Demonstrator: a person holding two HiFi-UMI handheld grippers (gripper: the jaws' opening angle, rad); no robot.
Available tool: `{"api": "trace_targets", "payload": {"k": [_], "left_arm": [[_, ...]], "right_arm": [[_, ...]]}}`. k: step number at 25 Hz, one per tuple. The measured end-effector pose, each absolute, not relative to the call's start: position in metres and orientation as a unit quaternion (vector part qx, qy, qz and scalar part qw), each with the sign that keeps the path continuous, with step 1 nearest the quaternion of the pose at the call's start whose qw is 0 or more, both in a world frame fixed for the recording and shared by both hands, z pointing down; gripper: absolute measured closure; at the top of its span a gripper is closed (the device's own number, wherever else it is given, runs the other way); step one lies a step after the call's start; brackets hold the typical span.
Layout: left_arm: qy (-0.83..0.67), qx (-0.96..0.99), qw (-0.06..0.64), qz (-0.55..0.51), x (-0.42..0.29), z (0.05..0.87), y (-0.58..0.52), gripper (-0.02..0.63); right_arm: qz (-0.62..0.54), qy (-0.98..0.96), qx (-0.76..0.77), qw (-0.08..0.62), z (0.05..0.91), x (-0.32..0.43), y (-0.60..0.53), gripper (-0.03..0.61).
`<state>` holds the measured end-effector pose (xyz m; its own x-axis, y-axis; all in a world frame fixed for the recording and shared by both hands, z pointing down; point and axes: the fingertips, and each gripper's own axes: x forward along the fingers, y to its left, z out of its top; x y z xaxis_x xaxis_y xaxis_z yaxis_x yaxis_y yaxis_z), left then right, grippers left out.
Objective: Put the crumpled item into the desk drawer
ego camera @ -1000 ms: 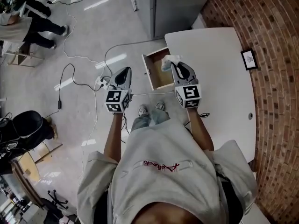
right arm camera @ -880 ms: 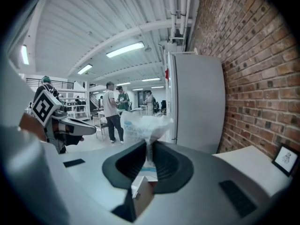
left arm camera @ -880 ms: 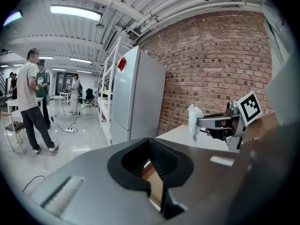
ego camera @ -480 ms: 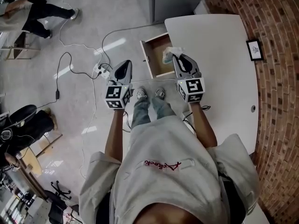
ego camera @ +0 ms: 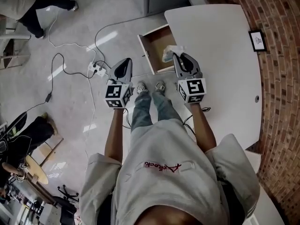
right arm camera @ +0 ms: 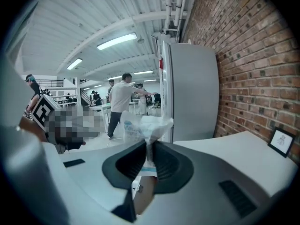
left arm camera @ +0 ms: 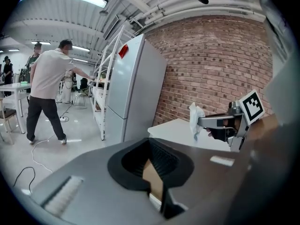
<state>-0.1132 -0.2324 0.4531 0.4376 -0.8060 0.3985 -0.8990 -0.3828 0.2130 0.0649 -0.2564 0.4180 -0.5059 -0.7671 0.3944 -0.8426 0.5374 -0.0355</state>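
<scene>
Both fingers [right arm camera: 174, 167] of the right gripper [right arm camera: 149, 149] tight on the crumpled item [right arm camera: 143, 125]

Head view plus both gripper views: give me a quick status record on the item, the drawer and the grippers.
right gripper: shut on crumpled item
crumpled item: white, at the edge of the drawer, not yet inside
drawer: pulled open at the side of the desk, wooden bottom showing
left gripper: jaws slightly apart, nothing between them, left of drawer
</scene>
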Motion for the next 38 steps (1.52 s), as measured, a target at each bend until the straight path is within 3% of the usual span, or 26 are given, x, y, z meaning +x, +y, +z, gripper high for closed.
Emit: {"api": "trace_targets", "payload": {"k": [38], "left_arm": [[-0.486,0.804,0.303,0.159,-0.112,0.654,-0.193,0.604]], "right_arm": [[0.222,-0.820,0.460,0.257,0.623,0.071,-0.185,0.529]]}}
